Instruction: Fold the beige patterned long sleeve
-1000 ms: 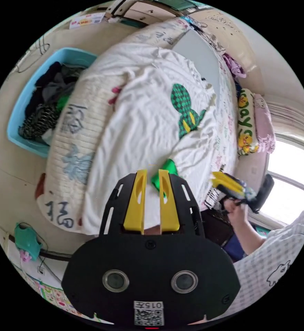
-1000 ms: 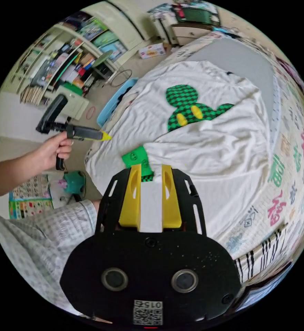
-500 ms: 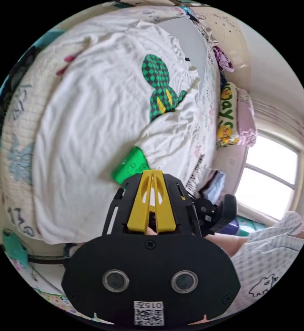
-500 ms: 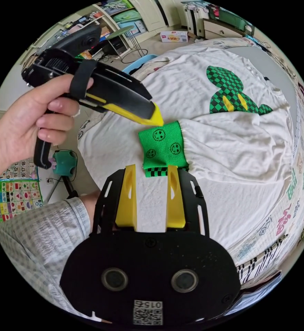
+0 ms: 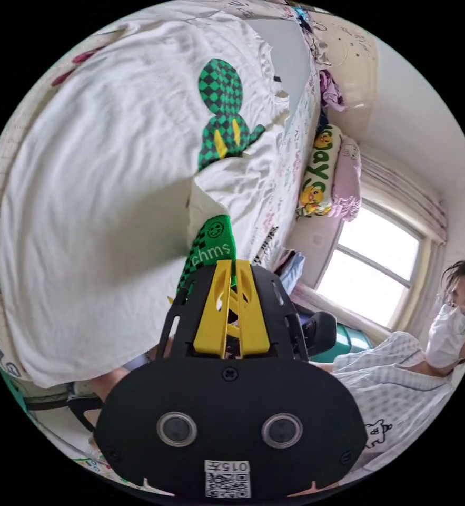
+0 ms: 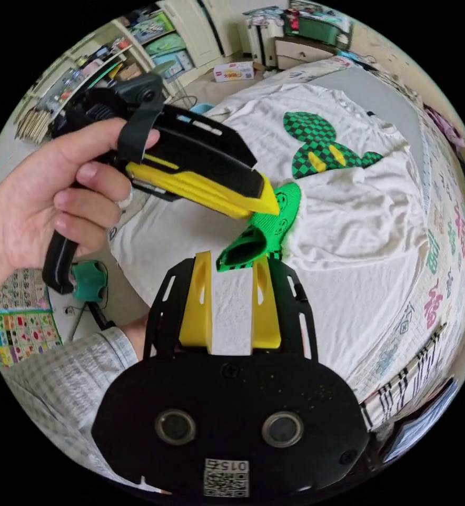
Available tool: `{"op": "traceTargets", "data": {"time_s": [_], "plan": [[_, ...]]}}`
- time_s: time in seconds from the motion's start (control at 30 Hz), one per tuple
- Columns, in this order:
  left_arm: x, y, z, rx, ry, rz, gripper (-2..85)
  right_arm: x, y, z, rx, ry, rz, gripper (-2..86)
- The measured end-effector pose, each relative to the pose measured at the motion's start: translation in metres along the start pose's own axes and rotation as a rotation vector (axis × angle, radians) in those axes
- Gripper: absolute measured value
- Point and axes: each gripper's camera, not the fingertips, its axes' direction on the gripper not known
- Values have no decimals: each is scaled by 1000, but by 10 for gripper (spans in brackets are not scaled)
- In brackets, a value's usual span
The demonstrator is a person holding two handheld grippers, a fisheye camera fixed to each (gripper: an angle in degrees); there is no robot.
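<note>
The long sleeve [image 6: 348, 253] is showing off-white to beige cloth with a green-and-black checked motif [image 6: 322, 142] bearing two yellow marks. Its cuff [image 6: 266, 226] is showing bright green with black smiley faces and a checked edge band. The left gripper [image 6: 266, 203] and the right gripper [image 6: 232, 263] are each showing yellow jaws on a black body. The bed cover [image 6: 443, 274] is showing pale cloth with pink and green characters, possibly printed.

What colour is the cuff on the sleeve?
Bright green with small smiley faces and a black check edge. The cuff shows best in the right gripper view.
</note>
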Motion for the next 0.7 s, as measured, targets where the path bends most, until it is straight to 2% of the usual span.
{"op": "traceTargets", "data": {"time_s": [0.17,0.3,0.4,0.43,0.47,0.5,0.57,0.63,0.7], "plan": [[8,-9,-5,42,108,43,-2,45,28,-11,85,-86,246,37],[18,-10,-17,98,182,127,4,89,45,-27,98,-128,277,25],[15,-8,-29,151,241,118,5,191,67,-82,156,122,304,25],[14,-8,-31,160,240,118,6,253,82,-114,168,278,381,29],[13,-7,-36,174,228,121,6,325,104,-148,175,387,530,35],[12,-6,-40,178,208,126,6,359,118,-163,173,419,617,40],[8,-7,-43,179,176,123,7,449,181,-211,176,572,935,63],[5,-7,-46,190,158,109,8,466,214,-220,168,613,1071,71],[3,-10,-49,196,133,107,8,453,231,-209,245,524,1075,70]]}}
